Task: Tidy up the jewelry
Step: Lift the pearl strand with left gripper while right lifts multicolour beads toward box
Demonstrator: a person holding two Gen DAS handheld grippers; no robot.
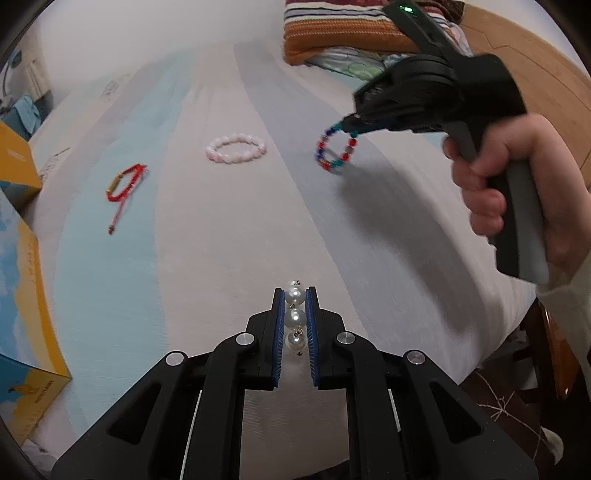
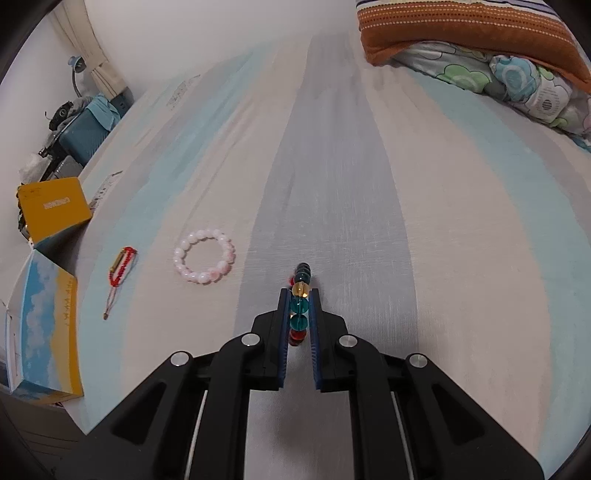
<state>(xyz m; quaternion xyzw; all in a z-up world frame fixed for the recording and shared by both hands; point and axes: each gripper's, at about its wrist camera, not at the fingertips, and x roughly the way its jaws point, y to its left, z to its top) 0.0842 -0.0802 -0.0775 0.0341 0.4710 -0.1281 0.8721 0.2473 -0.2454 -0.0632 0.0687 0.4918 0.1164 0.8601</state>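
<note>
Bracelets are spread over a striped bedsheet [image 2: 332, 206], and two of them are held in tongs. The left gripper [image 1: 295, 295] is clamped on a pearl strand [image 1: 296, 317] — three white pearls sit in line between its blue pads [image 1: 279, 325], the first one poking just past the tips. The right gripper [image 1: 349, 123], seen from the left wrist with a hand [image 1: 491, 184] around its grey handle, pinches a multicolour bead bracelet [image 1: 337, 149]; the loop of red, blue and teal beads hangs from its tip above the sheet, with a shadow on the fabric beside it. In the right wrist view the same bracelet [image 2: 300, 306] runs between the closed pads [image 2: 283, 332]: a yellow bead at the tips, then two teal, then a red one further in.

Two pieces lie flat on the sheet toward its left edge. A pink bracelet [image 2: 204, 256] rests as an open ring, and just beside it, nearer the edge, lies a red cord bracelet [image 2: 120, 271] with a gold tube and a trailing tail. They are close but not touching.

At the left edge of the bed stand a yellow box [image 2: 53, 212] and a blue-and-yellow box [image 2: 48, 332]. At the far right corner lie an orange striped pillow [image 2: 461, 33] and a floral quilt [image 2: 509, 77] — the pillow rests on top of the quilt.
</note>
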